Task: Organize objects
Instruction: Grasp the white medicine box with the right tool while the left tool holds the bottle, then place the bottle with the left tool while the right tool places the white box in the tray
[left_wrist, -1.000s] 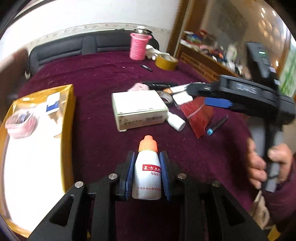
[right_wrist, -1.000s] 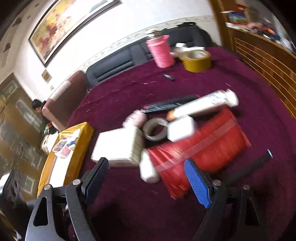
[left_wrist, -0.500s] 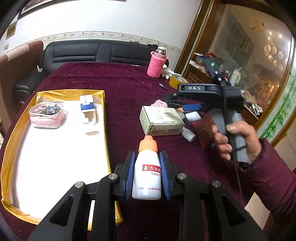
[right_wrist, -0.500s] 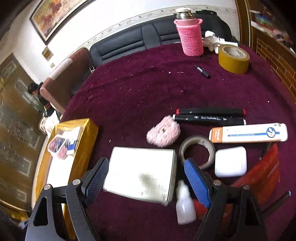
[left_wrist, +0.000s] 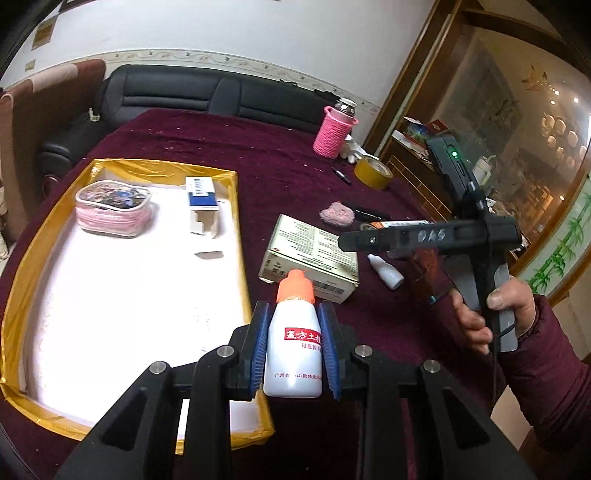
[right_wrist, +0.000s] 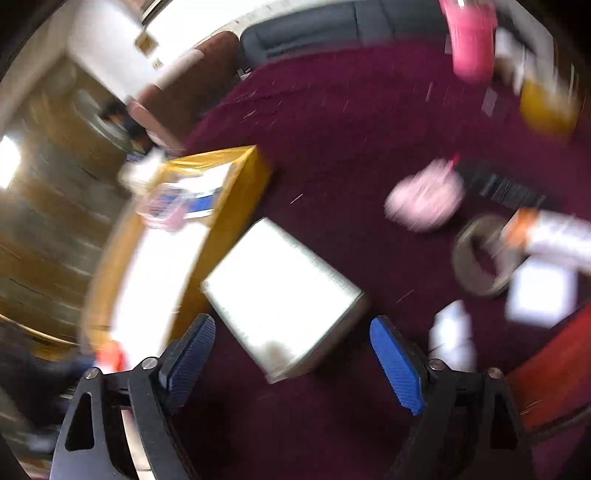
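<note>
My left gripper (left_wrist: 293, 345) is shut on a white bottle (left_wrist: 294, 354) with an orange cap and a red label, held above the near right edge of the gold tray (left_wrist: 243, 236). My right gripper (right_wrist: 291, 354) is open and empty, hovering over the white medicine box (right_wrist: 280, 291) that lies on the maroon cloth beside the tray (right_wrist: 236, 206). The box also shows in the left wrist view (left_wrist: 314, 254), with the right gripper's body (left_wrist: 428, 236) above its right end. The right wrist view is blurred.
In the tray lie a pink pouch (left_wrist: 112, 206) and a blue-white carton (left_wrist: 201, 203). Right of the box lie a small white dropper bottle (left_wrist: 386, 271), a pink puff (left_wrist: 336, 214), markers, a tape ring (right_wrist: 482, 256) and a red packet. A pink flask (left_wrist: 334, 131) and yellow tape roll (left_wrist: 373, 171) stand farther back.
My left gripper has carried the bottle left, toward the tray. My right gripper has swung left and now hovers over the white box.
</note>
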